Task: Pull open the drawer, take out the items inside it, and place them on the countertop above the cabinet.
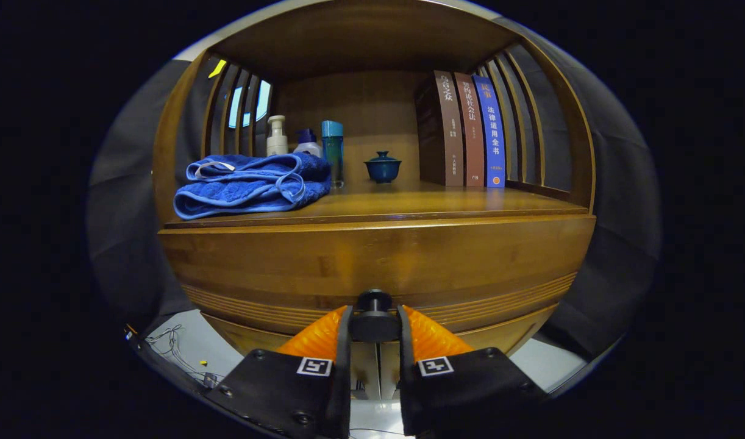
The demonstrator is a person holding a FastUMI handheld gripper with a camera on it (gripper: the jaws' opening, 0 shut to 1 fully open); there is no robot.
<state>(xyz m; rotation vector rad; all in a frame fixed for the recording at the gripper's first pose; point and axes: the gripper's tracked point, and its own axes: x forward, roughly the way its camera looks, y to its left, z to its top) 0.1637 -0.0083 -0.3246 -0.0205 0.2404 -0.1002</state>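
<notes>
— While it sits at the cabinet front, what's the gripper (pixel 374 323) doing?
— Both orange fingers (pixel 314 338) press the black drawer knob (pixel 374 314) at six o'clock.
— And the drawer (pixel 378 262)?
— Closed, contents hidden. On the countertop (pixel 409 201): towel (pixel 250 183) at ten o'clock, bottles (pixel 277 135), cup (pixel 383 166), books (pixel 470 129) at one.

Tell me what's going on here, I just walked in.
A handheld gripper has its two orange fingers closed on the black knob of a wooden cabinet's drawer, which looks shut. On the countertop above sit a folded blue towel, some bottles, a small lidded blue cup and three upright books. Nothing is out of the drawer yet.
</notes>
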